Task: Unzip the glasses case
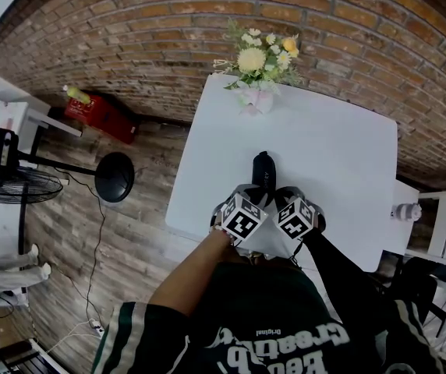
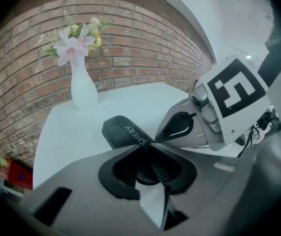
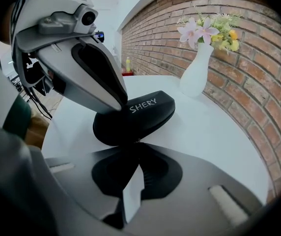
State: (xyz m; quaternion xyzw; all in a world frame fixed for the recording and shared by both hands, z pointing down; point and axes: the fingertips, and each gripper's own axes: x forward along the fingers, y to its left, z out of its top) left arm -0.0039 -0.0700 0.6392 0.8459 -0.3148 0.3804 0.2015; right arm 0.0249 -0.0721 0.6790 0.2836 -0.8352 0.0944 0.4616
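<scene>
Case: black, on the white table, just below the head view's centre; long axis runs up the frame, far end towards the vase.
Left tongs: clamped on the case's near end.
Right tongs: pressed together at the case's near edge; anything pinched is too small to tell.

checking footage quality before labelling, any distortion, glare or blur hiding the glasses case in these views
Head view: fisheye bows the brick wall, glasses case small and dark. Left gripper view: case sharp, print legible, corners vignetted black. Right gripper view: equally sharp, soft even light, no glare.
</scene>
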